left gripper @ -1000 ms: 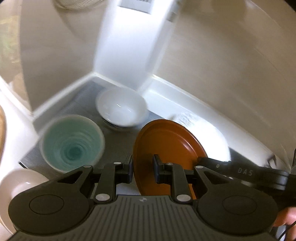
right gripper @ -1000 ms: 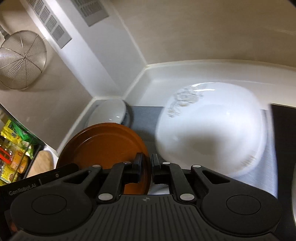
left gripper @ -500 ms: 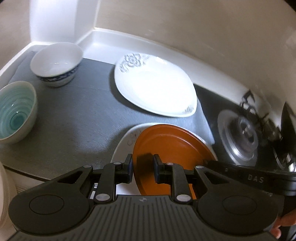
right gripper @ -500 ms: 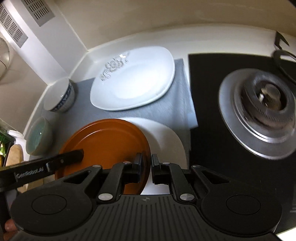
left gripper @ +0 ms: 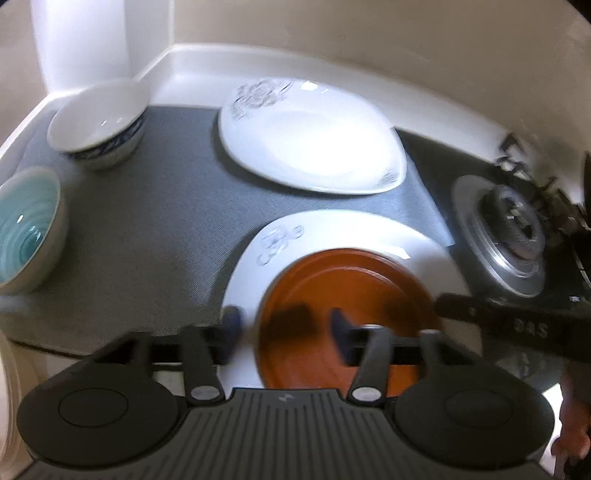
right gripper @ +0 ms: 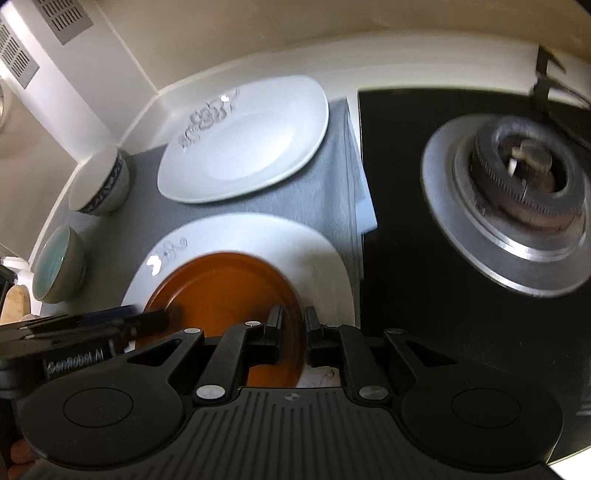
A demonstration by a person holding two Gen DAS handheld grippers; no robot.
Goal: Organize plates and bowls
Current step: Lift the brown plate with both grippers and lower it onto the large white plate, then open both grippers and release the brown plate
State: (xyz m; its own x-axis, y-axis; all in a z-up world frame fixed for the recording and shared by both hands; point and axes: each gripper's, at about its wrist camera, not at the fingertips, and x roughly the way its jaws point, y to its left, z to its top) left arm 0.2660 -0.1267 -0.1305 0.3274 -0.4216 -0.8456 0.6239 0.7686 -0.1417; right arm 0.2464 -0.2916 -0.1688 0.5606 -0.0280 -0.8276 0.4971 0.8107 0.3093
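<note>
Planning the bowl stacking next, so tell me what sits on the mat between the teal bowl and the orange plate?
Only bare grey mat and the rim of the white plate under the orange plate. The left wrist view shows it best, teal bowl at far left.

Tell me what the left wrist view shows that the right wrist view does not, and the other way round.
Only the left wrist view: the inside of the teal bowl, and the left gripper with jaws opening astride the orange plate's rim.
Only the right wrist view: wall vents, and the right gripper shut on the orange plate's rim.
Both: orange plate on a white plate, a second white plate, a blue-patterned bowl, a stove burner.
</note>
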